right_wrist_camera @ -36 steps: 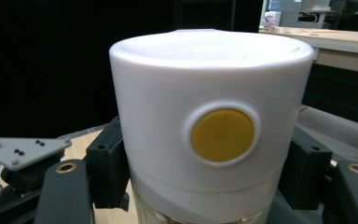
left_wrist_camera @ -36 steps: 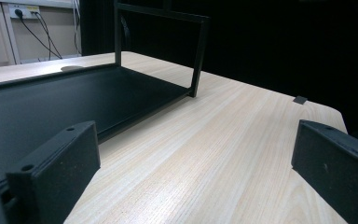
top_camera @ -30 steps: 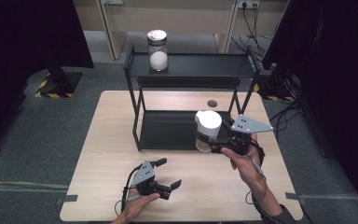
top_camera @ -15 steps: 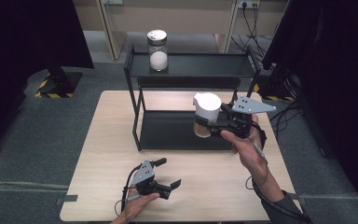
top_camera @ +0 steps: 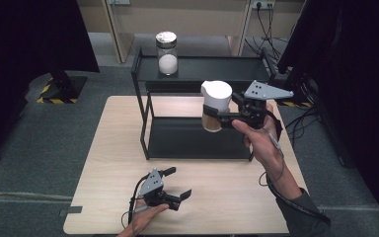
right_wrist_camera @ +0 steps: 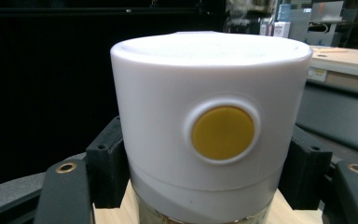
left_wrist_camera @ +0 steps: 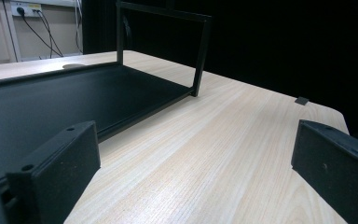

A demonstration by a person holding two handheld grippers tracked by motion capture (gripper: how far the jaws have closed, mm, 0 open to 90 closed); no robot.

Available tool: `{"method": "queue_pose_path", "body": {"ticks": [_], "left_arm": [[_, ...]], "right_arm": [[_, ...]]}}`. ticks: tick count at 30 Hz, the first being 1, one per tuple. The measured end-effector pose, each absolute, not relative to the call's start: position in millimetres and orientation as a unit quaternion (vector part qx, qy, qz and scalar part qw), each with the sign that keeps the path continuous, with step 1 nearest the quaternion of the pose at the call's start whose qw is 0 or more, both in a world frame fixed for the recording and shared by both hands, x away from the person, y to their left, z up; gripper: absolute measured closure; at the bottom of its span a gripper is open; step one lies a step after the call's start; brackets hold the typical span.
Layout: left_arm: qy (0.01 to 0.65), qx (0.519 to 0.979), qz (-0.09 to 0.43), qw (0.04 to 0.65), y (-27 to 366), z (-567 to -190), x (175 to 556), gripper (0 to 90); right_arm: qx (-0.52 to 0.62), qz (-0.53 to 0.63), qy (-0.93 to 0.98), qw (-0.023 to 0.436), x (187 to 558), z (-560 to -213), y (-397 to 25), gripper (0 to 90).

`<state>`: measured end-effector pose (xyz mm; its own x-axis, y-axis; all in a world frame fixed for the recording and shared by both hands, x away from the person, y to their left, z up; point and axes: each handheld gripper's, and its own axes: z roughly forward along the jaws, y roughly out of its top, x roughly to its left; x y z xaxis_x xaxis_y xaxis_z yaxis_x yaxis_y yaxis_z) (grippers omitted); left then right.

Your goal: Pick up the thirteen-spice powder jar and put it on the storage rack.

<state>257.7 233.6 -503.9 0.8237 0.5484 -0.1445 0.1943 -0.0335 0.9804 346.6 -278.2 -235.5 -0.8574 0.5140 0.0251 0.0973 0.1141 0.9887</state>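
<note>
Above the rack's [top_camera: 197,140] lower shelf, near its right end, the right gripper [top_camera: 217,117] clamps a white-lidded jar [top_camera: 214,104] in the air, level with the top shelf. The lift looks done; setting it down, probably beside the glass jar [top_camera: 167,53] at the top shelf's left end, remains. The left gripper [top_camera: 180,194] rests open near the desk's [top_camera: 108,148] front edge.

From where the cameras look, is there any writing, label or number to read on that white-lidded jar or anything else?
No text can be read.
White-lidded jar: a plain yellow round spot, no lettering.
Glass jar on the black rack: no label visible.
Small tags on the boxes at the back in the right gripper view: too small and blurred to read.
Floor hazard stripes: a yellow and black pattern, no words.
</note>
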Motion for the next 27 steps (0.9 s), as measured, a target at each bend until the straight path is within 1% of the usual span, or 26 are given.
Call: {"method": "queue_pose_path", "body": {"ticks": [7,27], "left_arm": [[0.262,0.705,0.137,0.644,233,-504,258,0.5],[0.263,0.707,0.136,0.643,234,-504,258,0.5]], "right_arm": [[0.215,0.634,0.724,0.166,355,-219,-272,30.8],[0.238,0.621,0.721,0.193,378,-174,-250,30.8]]}}
